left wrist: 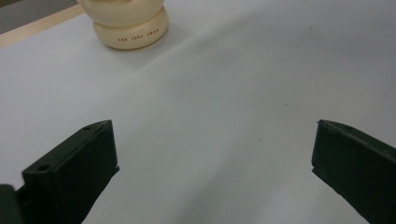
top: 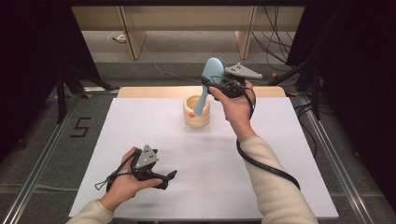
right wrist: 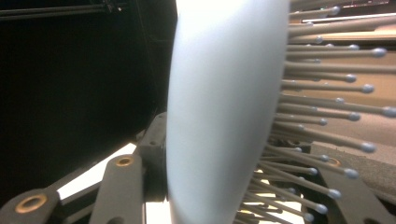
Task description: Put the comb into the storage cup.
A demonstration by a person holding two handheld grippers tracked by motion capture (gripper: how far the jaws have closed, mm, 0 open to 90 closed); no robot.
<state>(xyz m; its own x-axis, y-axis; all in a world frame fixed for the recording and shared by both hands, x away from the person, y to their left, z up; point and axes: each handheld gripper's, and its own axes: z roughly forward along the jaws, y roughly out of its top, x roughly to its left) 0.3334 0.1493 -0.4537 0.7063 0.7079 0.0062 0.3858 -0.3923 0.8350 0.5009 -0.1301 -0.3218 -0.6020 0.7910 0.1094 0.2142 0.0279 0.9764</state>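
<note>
Above the far middle of the white worktop [top: 154, 140], the right gripper [top: 215, 85] has its jaws clamped on a light blue hairbrush [top: 208, 81], whose handle slants down into a cream ceramic holder [top: 196, 112]; bristles show beside the brush's back in the right gripper view. Near the front left, the left gripper [top: 169, 178] rests low over the worktop, its jaws wide apart with nothing between them.
</note>
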